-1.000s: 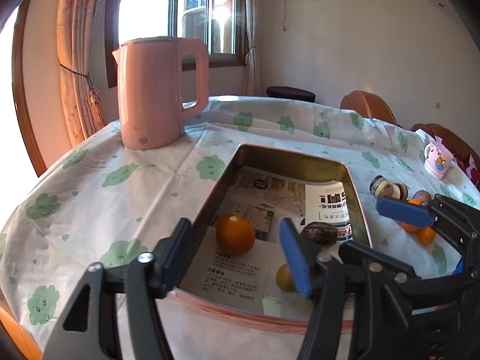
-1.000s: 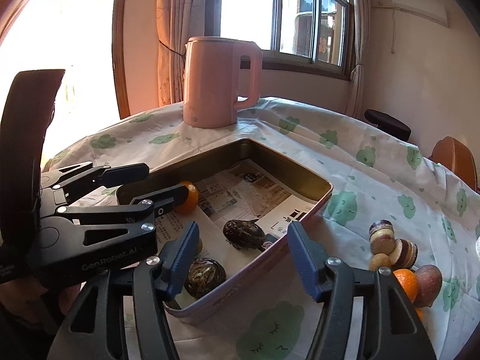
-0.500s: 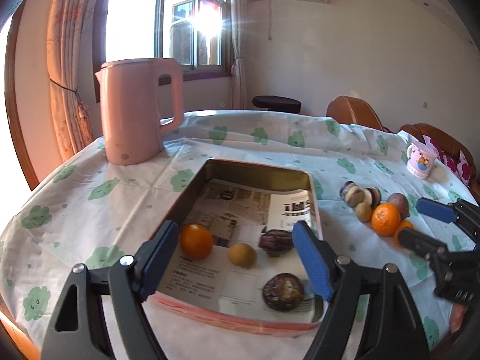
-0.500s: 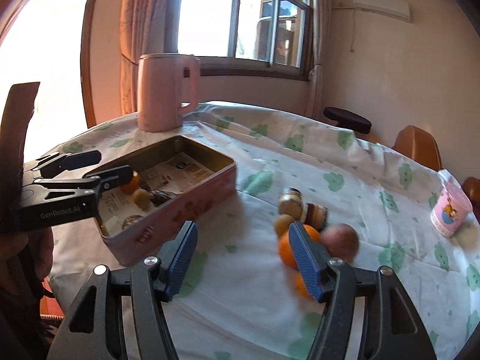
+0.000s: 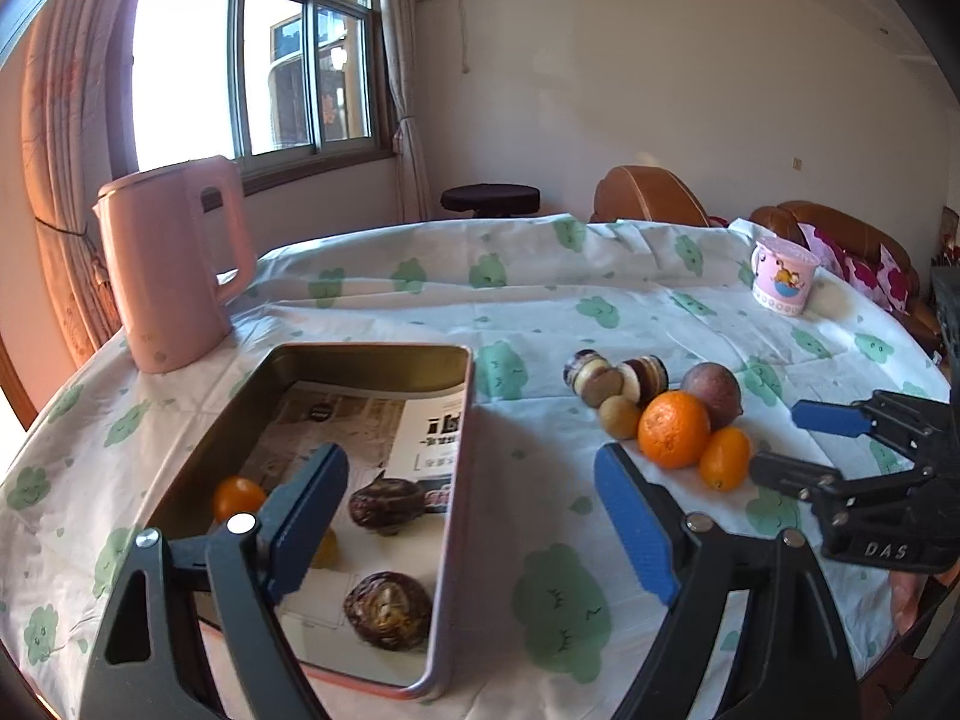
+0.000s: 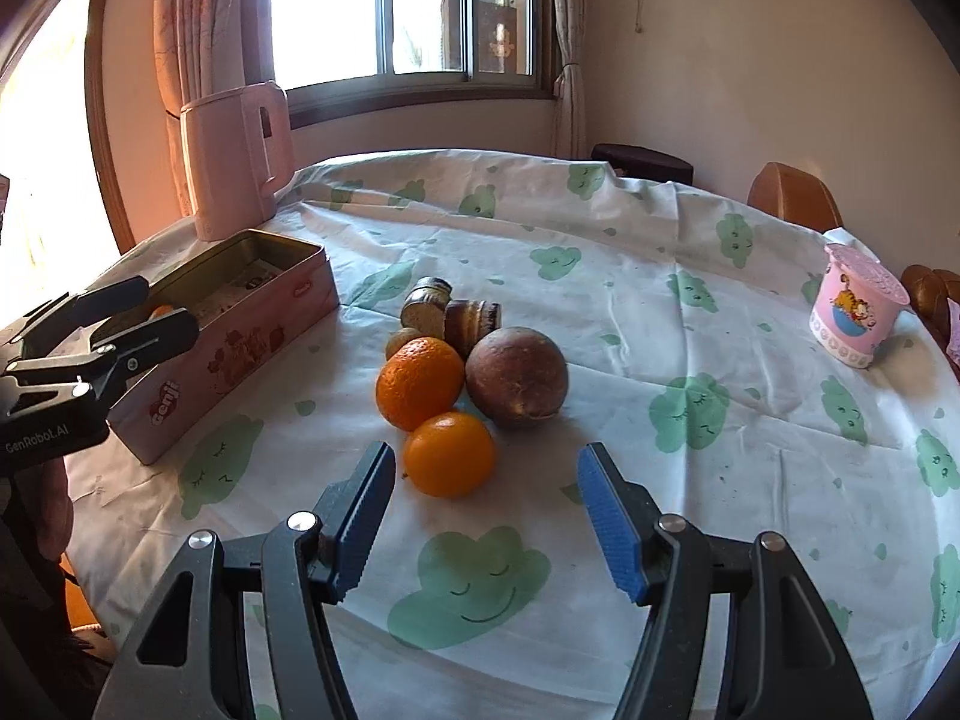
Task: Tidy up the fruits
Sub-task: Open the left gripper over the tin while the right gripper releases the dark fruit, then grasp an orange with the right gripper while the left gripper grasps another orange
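- Four fruits already down in the pink tin (image 5: 462, 438): small orange (image 5: 237, 495), yellowish one half hidden behind the pad, two dark wrinkled ones (image 5: 387, 504) on the newspaper lining.
- Loose pile waiting on the table (image 6: 630, 330) beside the tin: big orange (image 6: 420, 381), smaller orange (image 6: 450, 453) in front, brown round fruit (image 6: 516, 375), small yellowish fruit and two dark striped pieces (image 6: 447, 312) behind.
- Left claw (image 5: 474, 516) above the tin's near end, jaws opening, nothing between them.
- Right claw (image 6: 486, 516) just short of the smaller orange, jaws apart, empty, not yet touching.
- Judging by the count, less than halfway through: six pieces left outside.
- Likely next pick: that smaller orange, nearest the right claw.
- Pink kettle (image 5: 174, 264) and cartoon cup (image 6: 855, 312) well clear of the work.
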`<state>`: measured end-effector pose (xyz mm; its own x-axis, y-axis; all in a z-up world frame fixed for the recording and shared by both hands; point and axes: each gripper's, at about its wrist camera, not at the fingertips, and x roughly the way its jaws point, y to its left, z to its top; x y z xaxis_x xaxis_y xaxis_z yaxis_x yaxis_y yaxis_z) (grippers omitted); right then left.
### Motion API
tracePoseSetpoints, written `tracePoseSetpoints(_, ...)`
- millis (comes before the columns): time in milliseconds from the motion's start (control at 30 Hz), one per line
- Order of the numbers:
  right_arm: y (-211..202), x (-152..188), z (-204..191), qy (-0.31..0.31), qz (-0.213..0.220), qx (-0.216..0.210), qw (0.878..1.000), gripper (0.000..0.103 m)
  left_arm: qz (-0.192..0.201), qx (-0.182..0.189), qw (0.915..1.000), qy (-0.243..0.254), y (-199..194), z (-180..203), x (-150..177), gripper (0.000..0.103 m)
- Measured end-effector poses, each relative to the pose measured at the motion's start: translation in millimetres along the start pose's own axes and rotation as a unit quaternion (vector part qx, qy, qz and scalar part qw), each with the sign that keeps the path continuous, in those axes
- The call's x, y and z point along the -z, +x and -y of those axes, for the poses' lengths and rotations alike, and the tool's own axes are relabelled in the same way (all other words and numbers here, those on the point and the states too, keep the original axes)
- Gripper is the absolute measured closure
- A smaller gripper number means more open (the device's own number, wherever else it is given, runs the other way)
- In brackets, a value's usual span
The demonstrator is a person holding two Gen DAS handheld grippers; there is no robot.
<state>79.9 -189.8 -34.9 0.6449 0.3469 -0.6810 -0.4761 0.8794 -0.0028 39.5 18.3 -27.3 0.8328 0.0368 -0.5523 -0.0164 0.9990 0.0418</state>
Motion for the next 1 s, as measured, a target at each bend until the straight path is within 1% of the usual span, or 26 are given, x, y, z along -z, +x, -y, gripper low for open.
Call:
tracePoseSetpoints(200, 22, -6, -6, 0.000, -0.045, -0.005, 0.999, 0.038, -0.010, 0.011, 0.9998, 0.010, 11, 12, -5, 0.016)
tracePoseSetpoints(300, 31, -9, -7, 0.003, -0.056, -0.010, 0.998, 0.038, -0.019, 0.022, 0.9995, 0.013, 18, 19, -7, 0.016)
tracePoseSetpoints(333, 33, -9, -7, 0.005, -0.060, -0.012, 0.998, 0.045, -0.022, 0.026, 0.9993, 0.015, 20, 22, -8, 0.016)
tracePoseSetpoints(367, 36, -9, -7, 0.006, -0.064, -0.014, 0.998, 0.057, -0.025, 0.032, 0.9990, 0.017, 23, 25, -8, 0.016)
tracePoseSetpoints(400, 38, -8, -6, 0.007, -0.069, -0.020, 0.997, 0.061, -0.029, 0.036, 0.9988, 0.017, 25, 27, -8, 0.016)
tracePoseSetpoints(500, 38, -6, -5, 0.010, -0.062, -0.023, 0.998, 0.062, -0.035, 0.048, 0.9980, 0.020, 29, 35, -9, 0.016)
tracePoseSetpoints(567, 30, -3, -2, 0.012, -0.049, -0.020, 0.999, 0.062, -0.037, 0.056, 0.9975, 0.022, 32, 40, -9, 0.016)
tracePoseSetpoints(700, 12, 0, 16, 0.037, -0.017, 0.009, 0.999, 0.062, -0.041, 0.071, 0.9963, 0.028, 35, 54, -11, 0.016)
tracePoseSetpoints(767, 6, 1, 28, 0.050, -0.007, 0.040, 0.998, 0.062, -0.042, 0.079, 0.9954, 0.035, 37, 64, -11, 0.017)
tracePoseSetpoints(900, 7, 2, 45, 0.064, -0.005, 0.088, 0.994, 0.062, -0.055, 0.087, 0.9935, 0.050, 46, 82, -12, 0.018)
tracePoseSetpoints(1000, 11, 3, 55, 0.073, -0.011, 0.103, 0.992, 0.062, -0.067, 0.091, 0.9918, 0.058, 55, 93, -13, 0.019)
